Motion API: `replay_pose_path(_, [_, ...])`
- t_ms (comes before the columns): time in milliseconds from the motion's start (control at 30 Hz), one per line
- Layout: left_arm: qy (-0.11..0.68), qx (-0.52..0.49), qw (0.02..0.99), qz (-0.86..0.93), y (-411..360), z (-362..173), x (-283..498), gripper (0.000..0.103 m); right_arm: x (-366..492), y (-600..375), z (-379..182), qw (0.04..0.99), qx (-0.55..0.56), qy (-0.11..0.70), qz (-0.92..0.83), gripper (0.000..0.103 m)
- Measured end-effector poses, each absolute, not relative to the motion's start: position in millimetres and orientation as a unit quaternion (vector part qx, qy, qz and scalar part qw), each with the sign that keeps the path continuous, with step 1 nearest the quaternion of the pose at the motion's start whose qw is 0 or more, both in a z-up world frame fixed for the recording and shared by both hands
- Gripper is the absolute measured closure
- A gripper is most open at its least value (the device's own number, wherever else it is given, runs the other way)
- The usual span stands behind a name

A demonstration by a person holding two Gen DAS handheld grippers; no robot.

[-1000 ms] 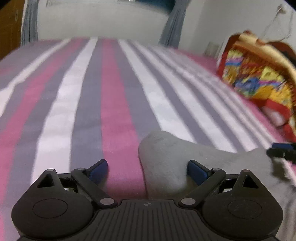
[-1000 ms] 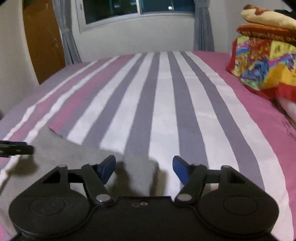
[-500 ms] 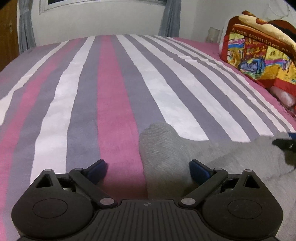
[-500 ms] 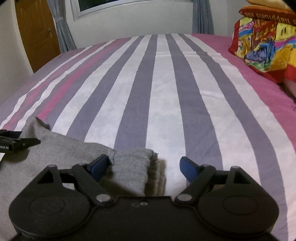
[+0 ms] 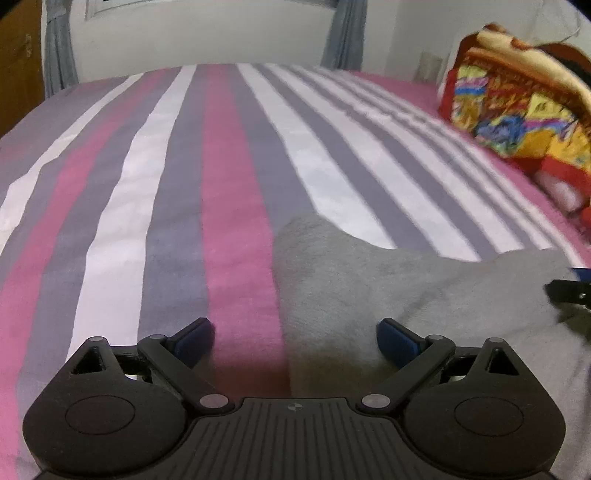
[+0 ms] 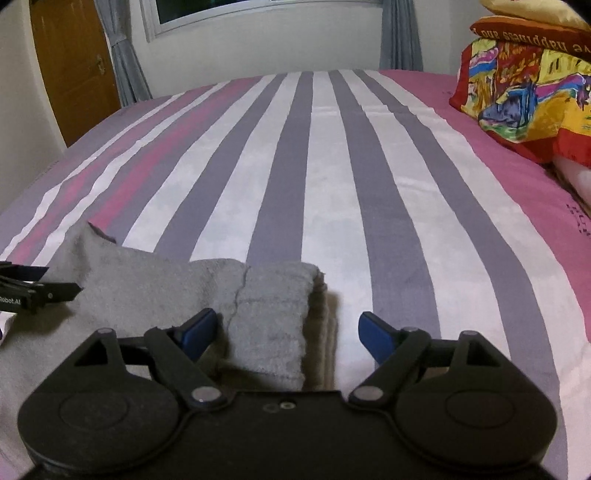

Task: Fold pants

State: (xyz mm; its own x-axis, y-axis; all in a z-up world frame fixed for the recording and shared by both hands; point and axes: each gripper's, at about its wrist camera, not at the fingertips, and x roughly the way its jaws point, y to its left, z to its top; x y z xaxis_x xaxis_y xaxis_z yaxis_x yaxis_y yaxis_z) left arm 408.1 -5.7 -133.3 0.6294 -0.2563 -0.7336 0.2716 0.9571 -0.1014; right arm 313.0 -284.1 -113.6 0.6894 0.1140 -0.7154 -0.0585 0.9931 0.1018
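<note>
The grey pants (image 5: 388, 291) lie on the striped bed sheet (image 5: 229, 192), filling the lower right of the left wrist view. My left gripper (image 5: 295, 338) is open, its jaws astride the left edge of the cloth. In the right wrist view the pants (image 6: 155, 284) lie at lower left, with the ribbed waistband end (image 6: 277, 314) folded in layers. My right gripper (image 6: 288, 334) is open, its jaws astride that waistband end. Each gripper shows at the edge of the other's view: the right gripper's fingertips (image 5: 567, 291), the left gripper's fingertips (image 6: 40, 290).
A stack of colourful folded bedding (image 5: 517, 110) sits at the bed's right side, also in the right wrist view (image 6: 528, 96). A pink strip of sheet (image 6: 517, 177) runs beside it. A window with grey curtains (image 6: 400, 35) and a wooden door (image 6: 74, 70) are beyond the bed.
Both grippers have stayed open and low over the pants. The views have shifted slightly; the waistband end has come forward between the right jaws.
</note>
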Motion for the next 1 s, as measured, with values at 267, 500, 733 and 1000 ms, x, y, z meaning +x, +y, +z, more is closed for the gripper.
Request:
replay_pose_path(267, [0.406,0.000,0.901,-0.152,2,-134,379,0.006,302,-284,-120,0.907,0.053,0.416,0.045,0.017])
replay_pose_path(500, [0.406,-0.014,0.901,-0.154,15,-142,330,0.006,258,-276,-118,0.905,0.036,0.419,0.061,0.017])
replay_pose_path(733, [0.401,-0.027,0.902,-0.155,25,-139,295,0.006,224,-284,-115,0.910,0.076,0.404,0.057,0.017])
replay_pose_path(1000, [0.402,-0.050,0.901,-0.154,38,-139,270,0.006,209,-286,-123,0.901,0.095,0.419,0.062,0.017])
